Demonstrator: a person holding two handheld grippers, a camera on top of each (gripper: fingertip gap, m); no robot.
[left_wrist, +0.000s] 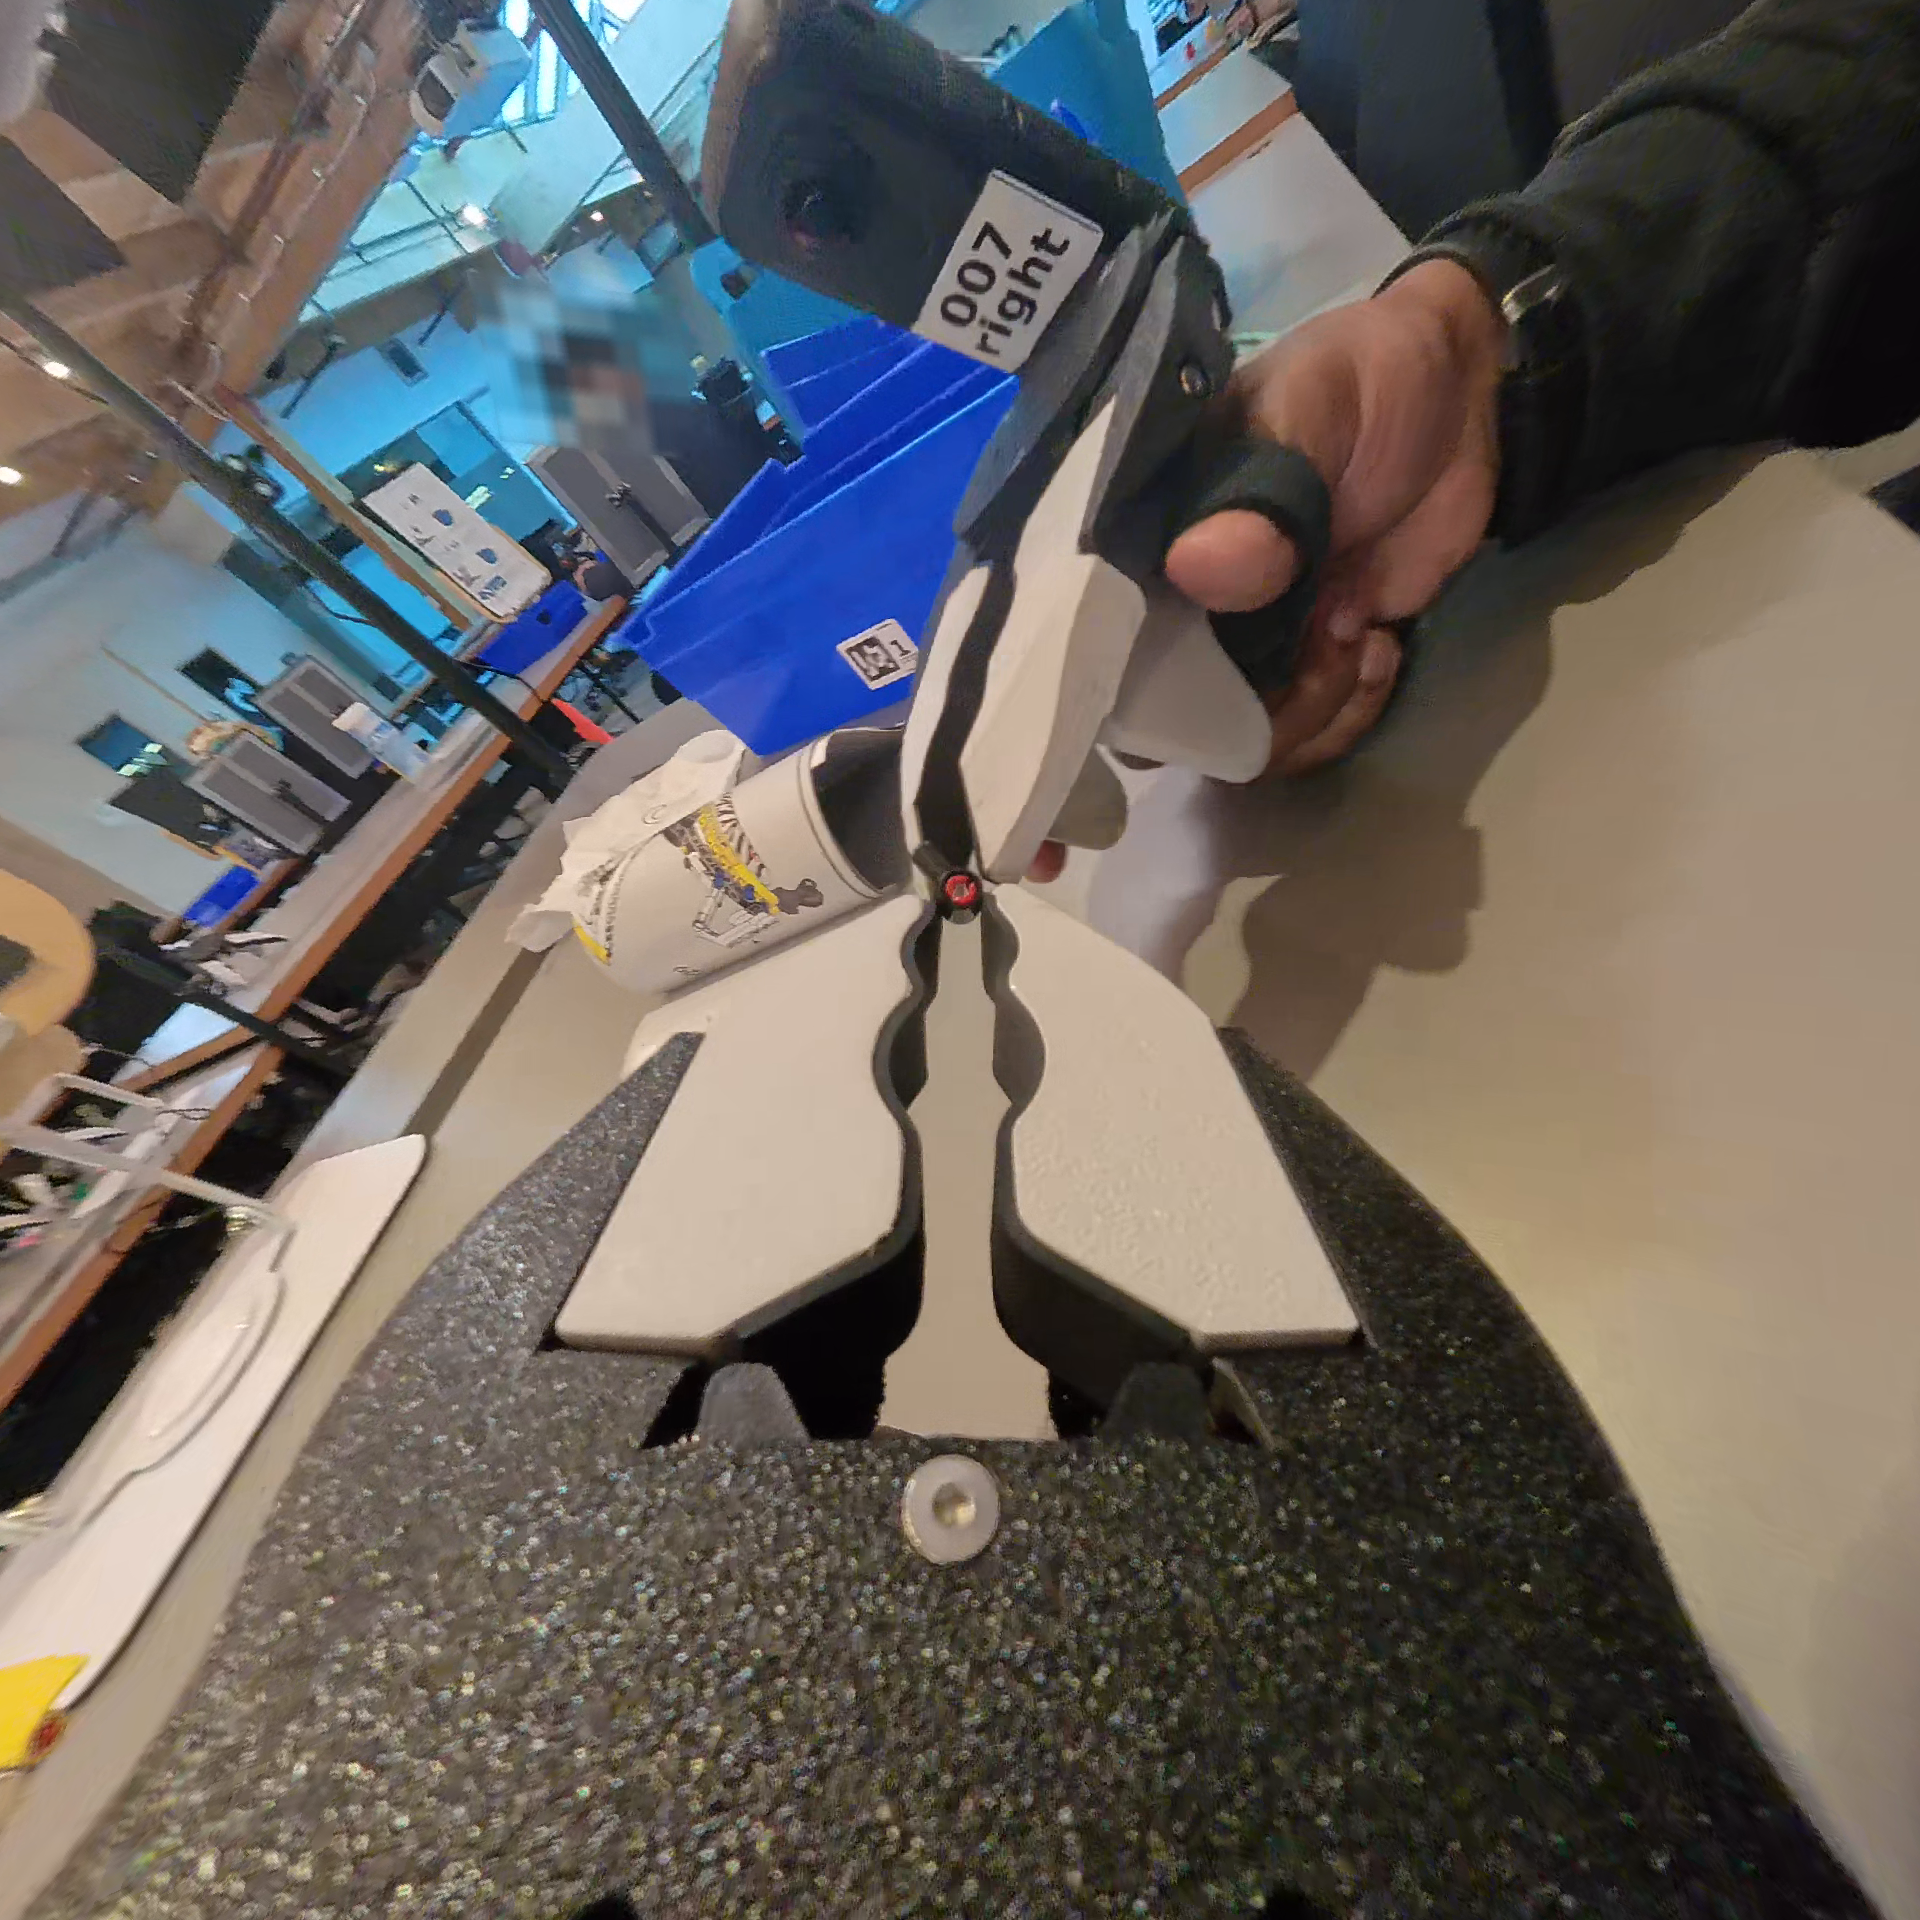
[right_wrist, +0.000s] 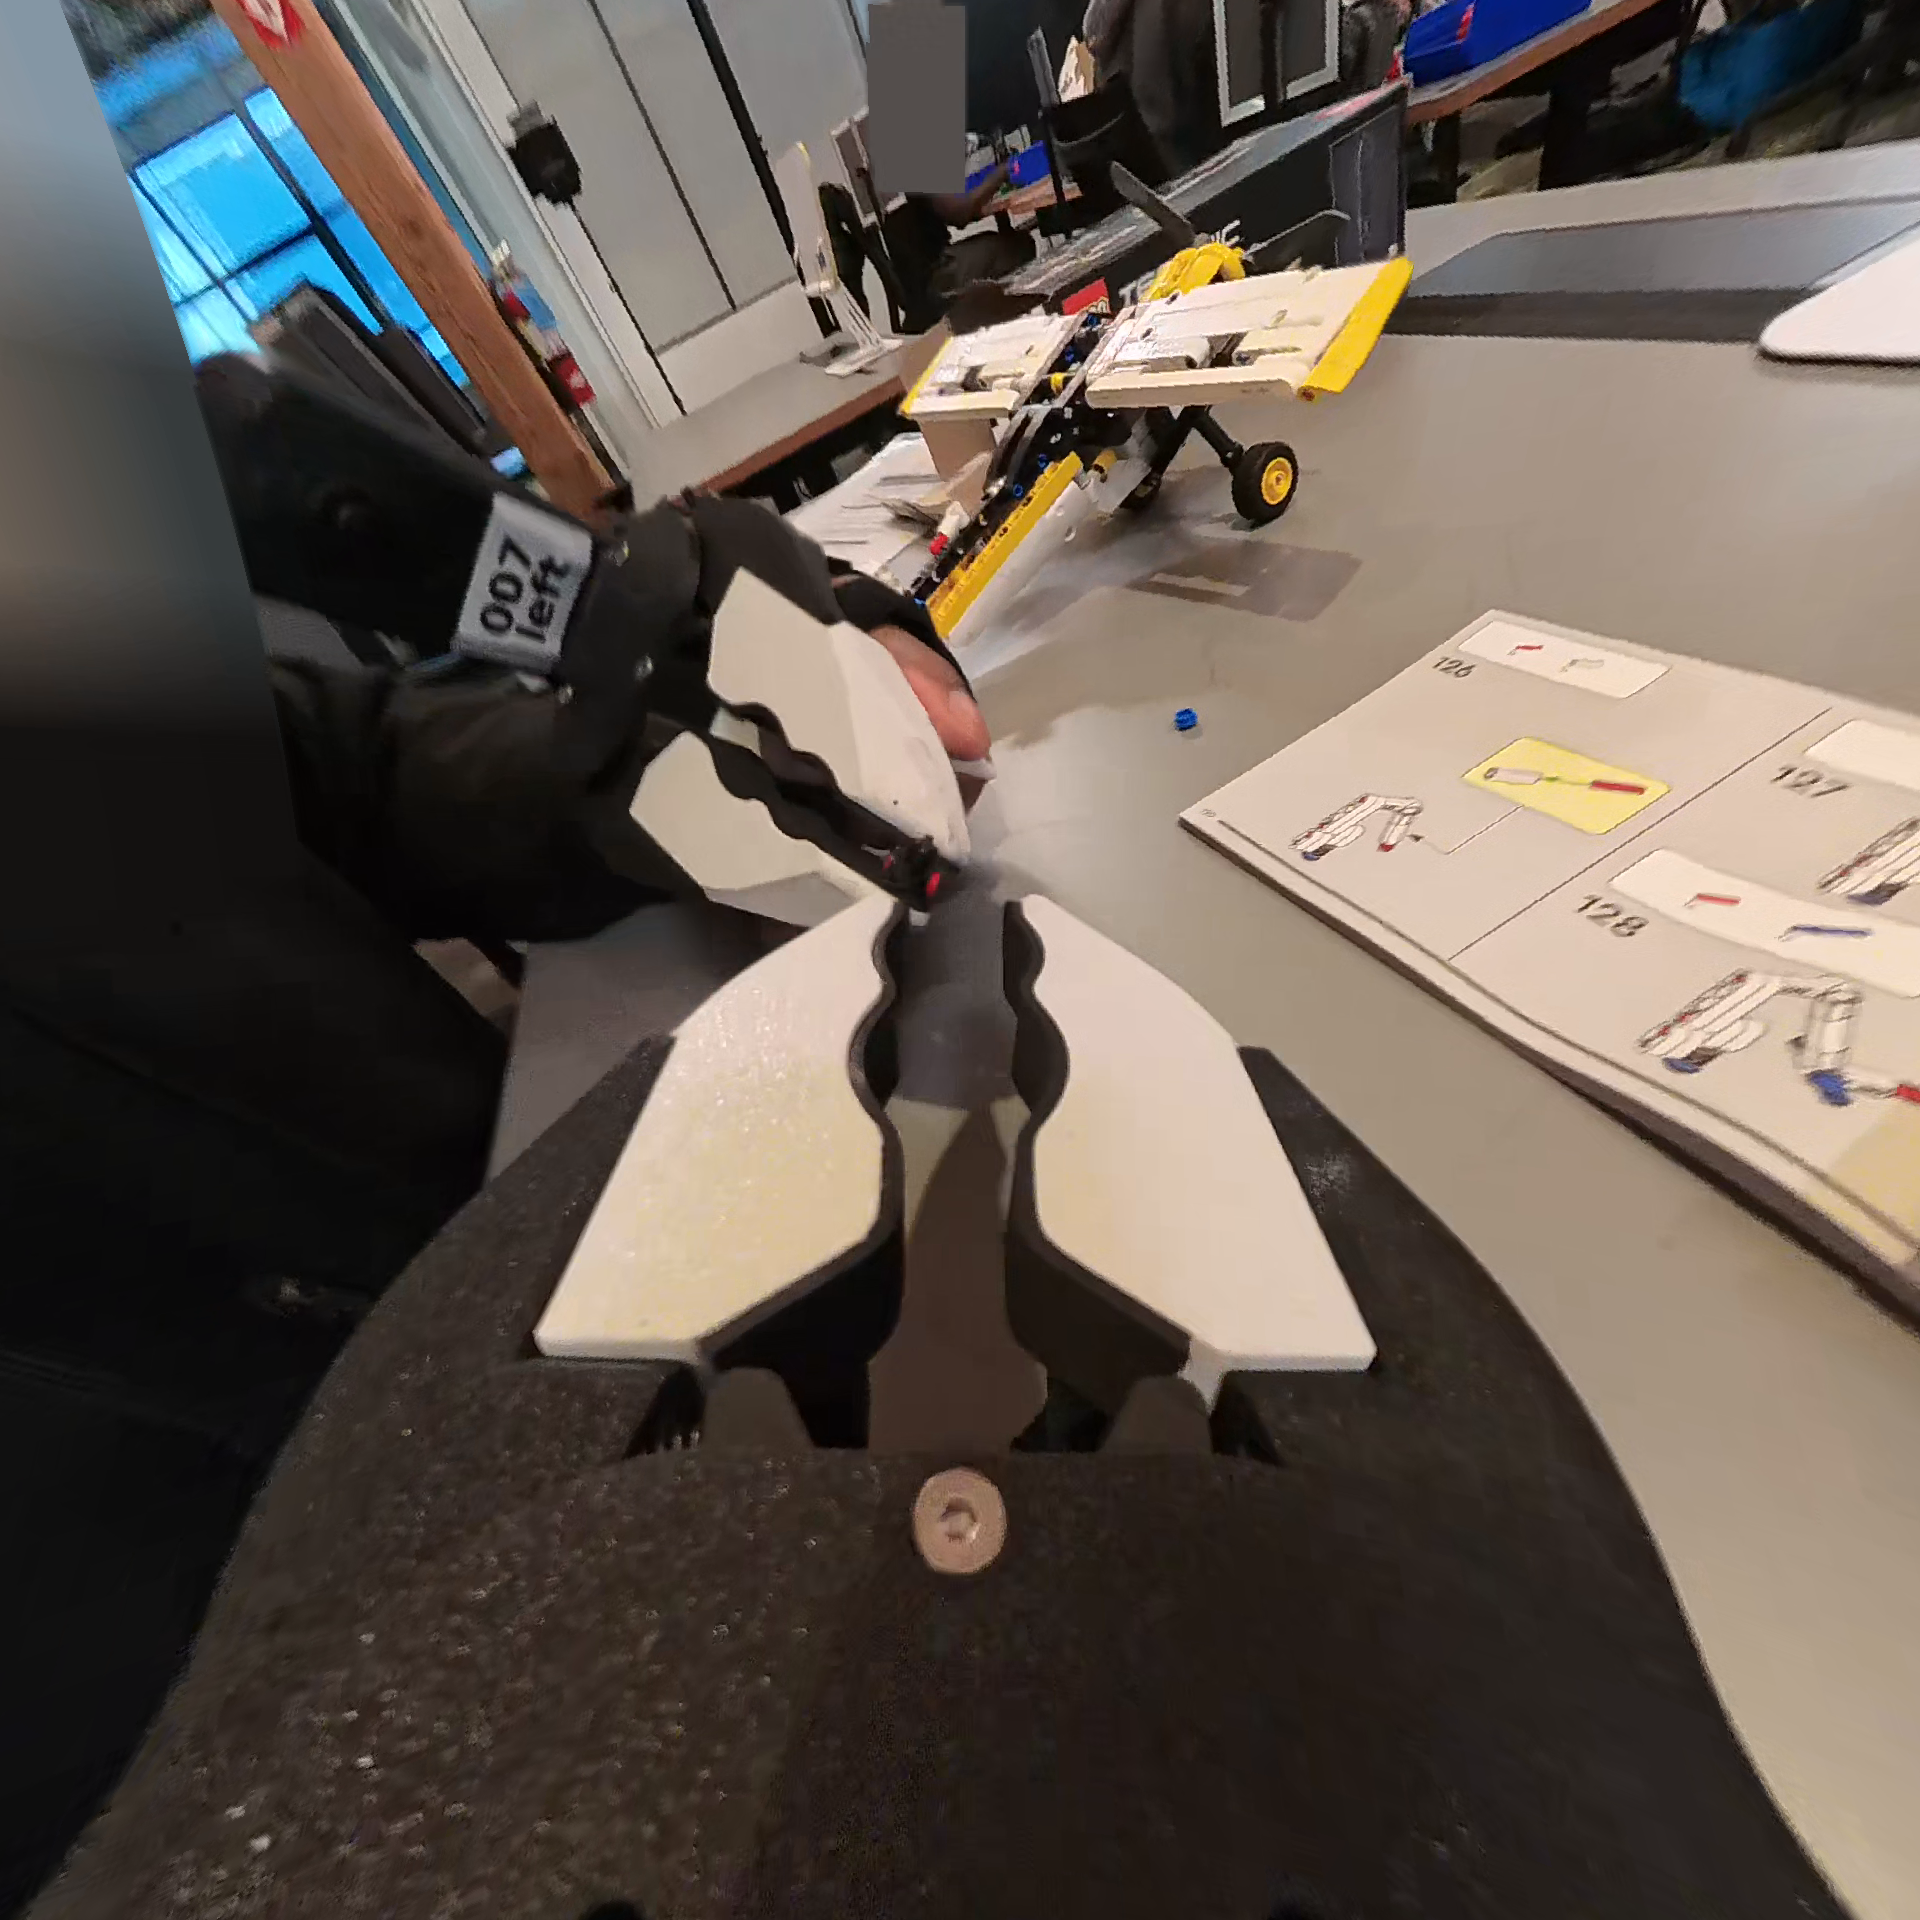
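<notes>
Left gripper (left_wrist: 957, 902): fingertips pinched on a small black-and-red piece (left_wrist: 958, 889), held above the grey table (left_wrist: 1558, 1039).
Right gripper (right_wrist: 956, 914): jaws slightly apart and nothing between the pads; its tips sit just beside the piece (right_wrist: 914, 871) in the other gripper's grasp.
Doing it well: my judgement is to keep both tips steady and aligned, since the piece is tiny and would slip easily.
Farther off: booklet (right_wrist: 1558, 831) lies open on the right; a blue stud (right_wrist: 1185, 719) lies loose; a model plane (right_wrist: 1143, 395) stands beyond; a white mug (left_wrist: 717, 873) lies on its side.
Hard to tell: the piece's exact shape; motion blur softens both hands.
</notes>
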